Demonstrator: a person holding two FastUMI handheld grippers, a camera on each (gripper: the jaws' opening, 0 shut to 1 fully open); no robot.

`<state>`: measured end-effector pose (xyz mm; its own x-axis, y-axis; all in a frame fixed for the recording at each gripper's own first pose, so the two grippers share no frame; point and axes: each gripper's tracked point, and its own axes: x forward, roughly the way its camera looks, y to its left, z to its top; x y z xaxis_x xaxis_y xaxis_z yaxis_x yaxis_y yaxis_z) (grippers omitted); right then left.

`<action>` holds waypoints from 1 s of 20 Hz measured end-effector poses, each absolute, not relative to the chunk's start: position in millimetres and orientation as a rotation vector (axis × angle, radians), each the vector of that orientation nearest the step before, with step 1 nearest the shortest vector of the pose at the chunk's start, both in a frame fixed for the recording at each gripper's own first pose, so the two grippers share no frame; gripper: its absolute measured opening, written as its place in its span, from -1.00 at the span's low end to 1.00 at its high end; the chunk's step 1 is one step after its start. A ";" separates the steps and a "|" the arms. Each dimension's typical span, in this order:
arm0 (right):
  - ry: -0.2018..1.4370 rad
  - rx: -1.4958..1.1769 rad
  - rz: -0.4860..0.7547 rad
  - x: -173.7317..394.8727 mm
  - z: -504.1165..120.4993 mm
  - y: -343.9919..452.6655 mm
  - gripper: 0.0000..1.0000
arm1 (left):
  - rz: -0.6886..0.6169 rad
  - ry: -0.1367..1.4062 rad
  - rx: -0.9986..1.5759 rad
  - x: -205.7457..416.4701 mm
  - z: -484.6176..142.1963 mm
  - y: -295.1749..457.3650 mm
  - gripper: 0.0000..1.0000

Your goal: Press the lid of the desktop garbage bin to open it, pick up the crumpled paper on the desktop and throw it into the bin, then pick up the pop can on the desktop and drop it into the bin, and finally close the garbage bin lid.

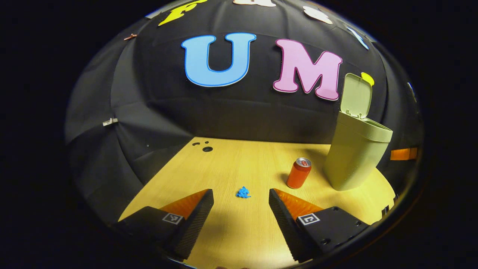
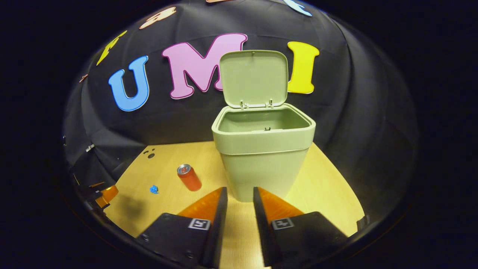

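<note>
Since the lid already stands upright, I judge the crumpled paper is next: light, soft, easily squashed, best pinched across its middle. It lies mid-tabletop, just ahead of my wide-spread left gripper, the pop can beyond it beside the bin. My right gripper, fingers narrowly apart, holds nothing.

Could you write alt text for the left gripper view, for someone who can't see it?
The left tongs hang open above a wooden table, with a small blue crumpled paper lying just beyond their tips. To the right an orange pop can stands upright beside a green garbage bin whose lid is raised.
</note>
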<state>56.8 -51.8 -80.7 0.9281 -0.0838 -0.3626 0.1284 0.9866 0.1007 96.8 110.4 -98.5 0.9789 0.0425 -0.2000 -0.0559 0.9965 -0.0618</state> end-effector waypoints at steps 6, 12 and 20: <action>0.419 0.094 -0.083 54.0 -106.6 -47.7 0.96 | 0.040 0.249 -0.045 143.4 -122.9 113.9 0.92; 0.466 0.075 -0.062 53.1 -121.0 -42.3 0.96 | 0.025 0.301 -0.051 191.9 -149.6 112.6 0.92; 0.510 0.058 -0.063 50.8 -133.2 -53.7 0.96 | 0.003 0.418 -0.013 244.1 -195.7 113.7 0.92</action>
<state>50.8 -53.7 -133.2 0.8707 -0.0457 -0.4896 0.0749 0.9964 0.0402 244.1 113.7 -195.7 0.9138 -0.0002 -0.4062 -0.0053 0.9999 -0.0125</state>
